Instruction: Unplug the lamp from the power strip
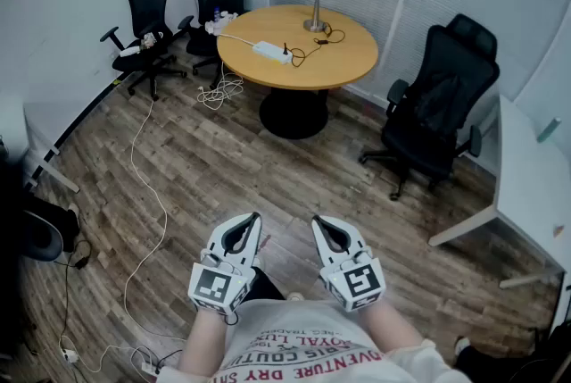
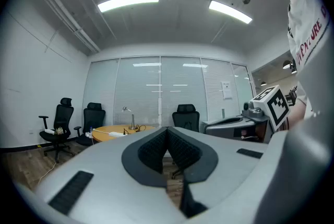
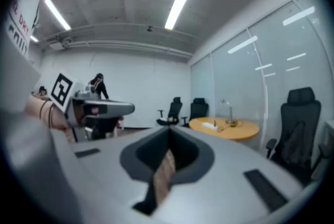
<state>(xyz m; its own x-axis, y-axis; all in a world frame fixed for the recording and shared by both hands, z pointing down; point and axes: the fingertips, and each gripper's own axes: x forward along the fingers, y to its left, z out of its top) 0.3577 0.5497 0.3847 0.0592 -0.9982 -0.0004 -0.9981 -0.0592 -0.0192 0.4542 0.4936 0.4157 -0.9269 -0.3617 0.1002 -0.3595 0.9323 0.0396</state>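
— Two black office chairs [image 1: 147, 11] stand at far left. What do we log next?

— We log the white cable [image 1: 143, 185]. It trails over the wood floor toward the round table [image 1: 357, 69].

— Left gripper status?

— We read the left gripper [image 1: 255, 217] low and close to the body. Its own view shows the jaws closed tip to tip, with nothing between them.

— Task items?

— We locate the power strip [image 1: 270, 51] on the left half of the table, well apart from both grippers. A black cord [image 1: 308, 51] lies between the strip's right end and the lamp [image 1: 314, 4]. The lamp stands upright near the far edge of the table.

— Right gripper status?

— We read the right gripper [image 1: 316, 220] just beside the left one. Its jaws are fully together and empty. Further right, we note another black chair [image 1: 442, 104] between the table and a white desk [image 1: 526, 185].
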